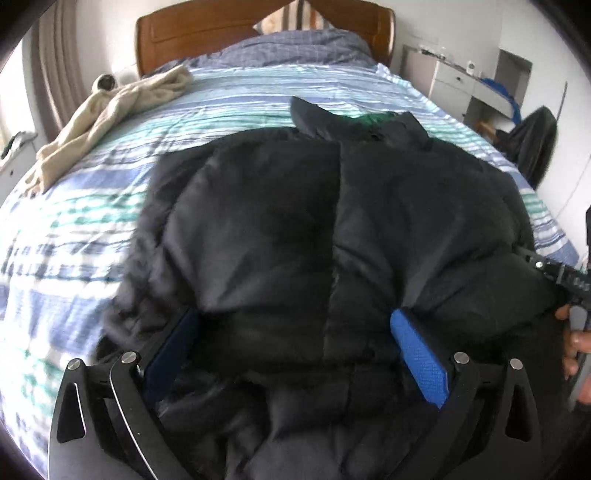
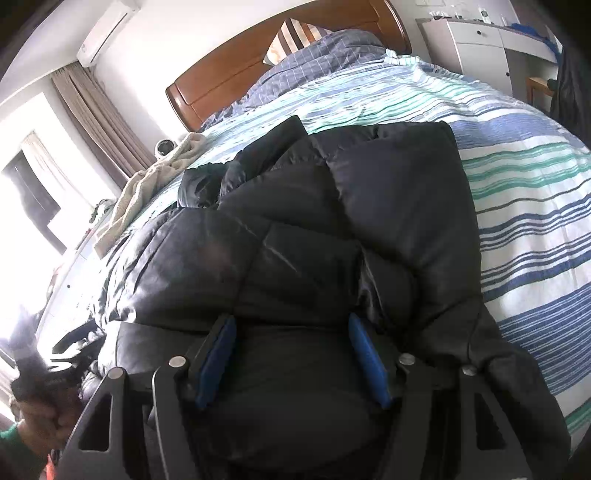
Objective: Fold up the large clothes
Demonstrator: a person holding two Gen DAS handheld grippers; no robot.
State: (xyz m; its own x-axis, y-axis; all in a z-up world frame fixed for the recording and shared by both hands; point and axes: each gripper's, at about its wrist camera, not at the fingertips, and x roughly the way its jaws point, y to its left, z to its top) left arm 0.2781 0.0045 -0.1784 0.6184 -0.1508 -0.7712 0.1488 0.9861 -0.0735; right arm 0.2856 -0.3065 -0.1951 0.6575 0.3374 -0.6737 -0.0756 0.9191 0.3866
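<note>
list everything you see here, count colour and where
puffer jacket: one, black, spread on the near half of the bed
bedspread: one, blue, green and white stripes, covering the bed
towel: one, beige, crumpled at the bed's far left edge
pillow: one, striped, against the headboard
headboard: one, brown wood, far end
cabinet: one, white, right of the bed
left tool: one, black with blue pads, open over the jacket's hem
right tool: one, same colours, jacket bulging between its pads
</note>
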